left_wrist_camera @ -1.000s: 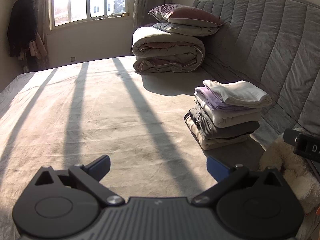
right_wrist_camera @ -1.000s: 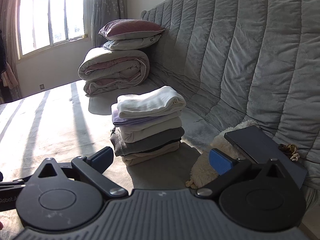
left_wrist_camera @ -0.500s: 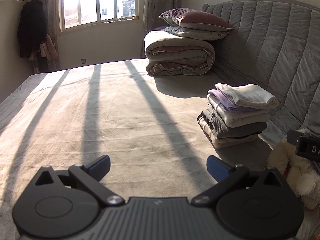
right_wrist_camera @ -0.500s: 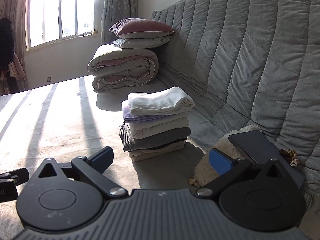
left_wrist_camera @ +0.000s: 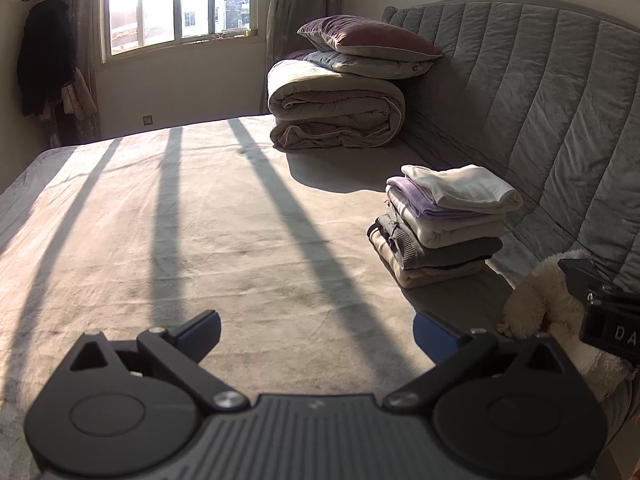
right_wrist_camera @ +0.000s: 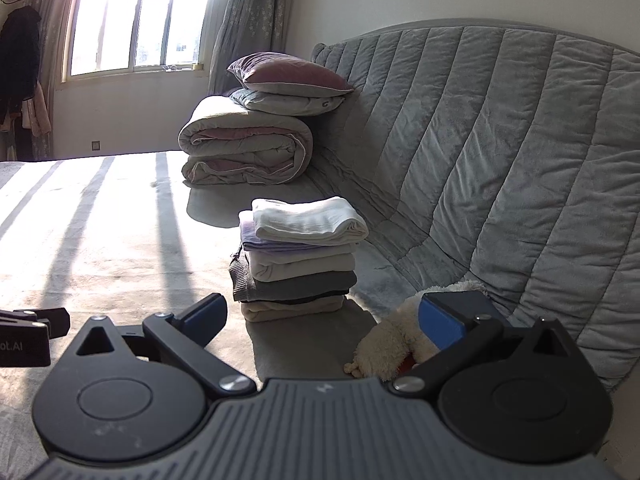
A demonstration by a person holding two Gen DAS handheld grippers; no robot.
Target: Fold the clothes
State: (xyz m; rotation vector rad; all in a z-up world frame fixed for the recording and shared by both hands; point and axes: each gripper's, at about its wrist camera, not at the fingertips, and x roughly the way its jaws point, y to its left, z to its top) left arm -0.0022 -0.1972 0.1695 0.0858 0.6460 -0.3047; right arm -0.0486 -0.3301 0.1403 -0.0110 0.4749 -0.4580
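Hovering above the bed [left_wrist_camera: 168, 216], the left gripper [left_wrist_camera: 316, 332] has its blue-tipped fingers spread wide with nothing between them, and the right gripper [right_wrist_camera: 322, 316] is likewise spread and empty. A stack of folded clothes [right_wrist_camera: 298, 264] sits on the bed near the grey quilted headboard [right_wrist_camera: 500, 168], a white piece on top, then lilac, cream, dark grey and beige layers beneath. Just beside the stack, toward the headboard, lies a fluffy white plush toy [right_wrist_camera: 394, 344]. Farther back, a rolled duvet [left_wrist_camera: 336, 110] carries two pillows [left_wrist_camera: 368, 46] beneath the window [left_wrist_camera: 180, 0]. Dark garments [left_wrist_camera: 44, 60] hang at the far left wall
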